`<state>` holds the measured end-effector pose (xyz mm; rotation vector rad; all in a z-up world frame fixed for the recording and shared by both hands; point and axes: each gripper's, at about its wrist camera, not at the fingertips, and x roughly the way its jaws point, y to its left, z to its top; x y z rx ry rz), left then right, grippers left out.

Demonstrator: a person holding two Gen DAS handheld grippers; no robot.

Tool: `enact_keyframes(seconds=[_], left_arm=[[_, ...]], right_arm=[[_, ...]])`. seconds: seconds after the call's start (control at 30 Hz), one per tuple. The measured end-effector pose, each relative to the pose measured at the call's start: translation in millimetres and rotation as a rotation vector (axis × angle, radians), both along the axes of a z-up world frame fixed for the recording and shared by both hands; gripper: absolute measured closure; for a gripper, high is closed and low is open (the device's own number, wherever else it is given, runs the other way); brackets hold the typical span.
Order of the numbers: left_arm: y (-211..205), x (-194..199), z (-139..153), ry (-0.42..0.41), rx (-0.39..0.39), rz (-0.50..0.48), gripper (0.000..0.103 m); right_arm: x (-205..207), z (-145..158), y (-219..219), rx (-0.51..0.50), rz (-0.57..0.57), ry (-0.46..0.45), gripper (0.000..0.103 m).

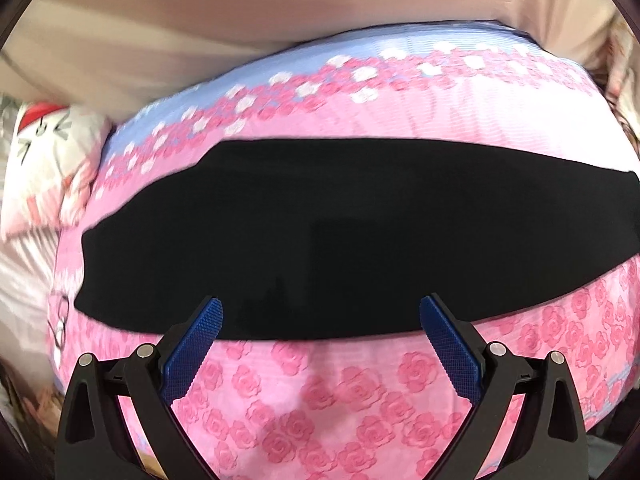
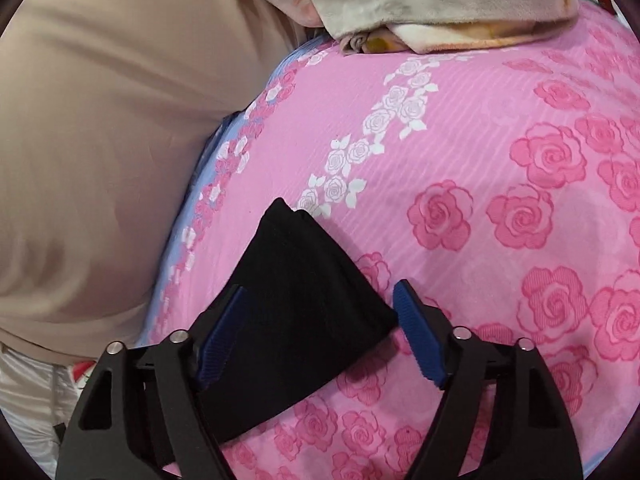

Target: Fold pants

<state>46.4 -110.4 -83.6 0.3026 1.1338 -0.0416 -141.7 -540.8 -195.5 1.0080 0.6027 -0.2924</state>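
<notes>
Left tongs (image 1: pixel 320 316): nearest the lens in the left wrist view, blue-padded fingers spread wide with nothing between them, tips over the near edge of the pants.
Right tongs (image 2: pixel 320 308): also spread wide in the right wrist view; a narrow end of the black cloth lies in the gap between the fingers, and neither pad is pressed closed on it.
Pants (image 1: pixel 340 232): black, lying flat as a long band across the bedspread in the left wrist view, running left to right; the surface is too dark to show seams or folds.
Pants end (image 2: pixel 296 292): in the right wrist view a tapering black piece with layered edges at its far tip, pointing away from the camera.
Bedspread (image 1: pixel 320 400): pink with printed roses, a strip of white roses and a pale blue border along the far side; the pants rest directly on it.
Beige cushion (image 2: pixel 100 140): plain, bulging against the blue border.
Plush blanket (image 2: pixel 420 4): grey and cream, heaped at the far edge of the bedspread.
Printed pillow (image 1: pixel 44 160): white with a red and black cartoon pattern, off the left end of the pants.
</notes>
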Motion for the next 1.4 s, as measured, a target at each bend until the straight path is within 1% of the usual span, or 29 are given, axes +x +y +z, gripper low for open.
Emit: enact_keyframes(seconds=[0.03, 0.1, 0.13, 0.17, 0.2, 0.23, 0.3, 0.33, 0.37, 0.4, 0.53, 0.63, 0.67, 0.73, 0.8, 0.83, 0.9, 0.93, 1.03, 1.1, 1.2, 1.23, 1.27, 1.3, 1.33, 1.37, 1.4], left_arm=[[9.0, 1.3, -2.1, 0.014, -0.007, 0.026, 0.005], [27.7, 3.9, -6.7, 0.043, -0.022, 0.079, 0.005], [36.1, 4.4, -8.6, 0.052, -0.024, 0.101, 0.005], [42.9, 4.6, -9.8, 0.057, -0.025, 0.117, 0.005], [53.9, 4.8, -11.9, 0.063, -0.026, 0.139, 0.005], [63.4, 4.8, -13.0, 0.066, -0.023, 0.157, 0.005], [80.1, 4.8, -14.5, 0.068, -0.018, 0.189, 0.005], [88.7, 4.7, -14.9, 0.071, -0.022, 0.203, 0.005], [96.9, 4.3, -15.0, 0.072, -0.026, 0.216, 0.005], [107.3, 3.6, -15.1, 0.070, -0.031, 0.231, 0.005], [138.1, 2.9, -15.6, 0.072, -0.055, 0.267, 0.005], [158.3, 4.2, -17.9, 0.071, -0.073, 0.287, 0.005], [165.3, 4.7, -18.8, 0.071, -0.081, 0.290, 0.005], [173.9, 5.7, -19.8, 0.067, -0.096, 0.294, 0.005], [184.0, 7.6, -19.3, 0.061, -0.114, 0.297, 0.005], [188.6, 8.0, -18.6, 0.057, -0.124, 0.299, 0.005], [201.4, 8.3, -15.5, 0.040, -0.142, 0.304, 0.005], [207.5, 7.9, -13.9, 0.032, -0.147, 0.306, 0.005], [231.5, 5.7, -9.0, 0.009, -0.164, 0.321, 0.005], [252.5, 2.1, -6.6, -0.006, -0.166, 0.340, 0.005], [284.5, -8.1, -8.1, -0.023, -0.158, 0.373, 0.005], [295.0, -11.2, -9.5, -0.026, -0.152, 0.385, 0.005], [305.0, -14.5, -10.7, -0.028, -0.147, 0.398, 0.005], [319.9, -18.6, -13.1, -0.027, -0.141, 0.419, 0.005], [328.8, -22.2, -14.4, -0.027, -0.140, 0.432, 0.005], [339.6, -25.4, -16.2, -0.025, -0.145, 0.449, 0.005], [349.7, -28.3, -18.1, -0.023, -0.154, 0.465, 0.005]], right_arm=[[5.3, 0.9, 1.9, -0.012, 0.016, 0.009, 0.044], [14.5, 0.8, 10.2, 0.025, 0.100, -0.003, 0.061], [20.0, 0.5, 17.1, 0.012, 0.134, 0.013, 0.061], [26.9, 1.0, 26.7, -0.046, 0.154, 0.044, 0.061], [26.4, 2.2, 29.1, -0.066, 0.144, 0.046, 0.061], [26.4, 1.8, 28.5, -0.053, 0.121, 0.040, 0.061], [26.6, -2.3, 20.9, 0.039, 0.048, 0.013, 0.063], [28.2, -1.6, 20.4, 0.039, 0.034, 0.022, 0.076], [30.7, -0.8, 21.3, 0.036, 0.038, 0.030, 0.084], [34.0, 2.3, 24.2, 0.025, 0.046, 0.039, 0.085], [45.8, 32.8, 45.7, -0.078, 0.066, 0.042, 0.085], [65.3, 68.6, 79.4, -0.172, 0.136, 0.037, 0.085], [73.2, 83.4, 96.6, -0.207, 0.177, 0.028, 0.085], [92.3, 104.7, 129.5, -0.245, 0.257, 0.009, 0.085], [119.7, 126.8, 178.3, -0.286, 0.371, -0.014, 0.085], [129.4, 130.6, 193.5, -0.291, 0.408, -0.020, 0.085], [152.7, 139.6, 244.2, -0.324, 0.515, -0.035, 0.085], [166.5, 139.9, 274.4, -0.335, 0.580, -0.036, 0.085], [195.8, 128.4, 343.6, -0.351, 0.713, -0.018, 0.085], [207.0, 111.9, 398.4, -0.399, 0.807, 0.024, 0.085], [222.2, 78.9, 464.0, -0.443, 0.919, 0.085, 0.085], [225.5, 67.9, 482.6, -0.487, 0.949, 0.121, 0.084], [229.2, 55.1, 503.5, -0.554, 0.982, 0.172, 0.082], [228.7, 45.5, 517.7, -0.596, 1.007, 0.204, 0.078], [224.8, 41.5, 525.9, -0.636, 1.014, 0.214, 0.068], [217.7, 44.0, 535.8, -0.700, 1.025, 0.204, 0.060], [211.6, 48.0, 543.0, -0.719, 1.058, 0.200, 0.048]])
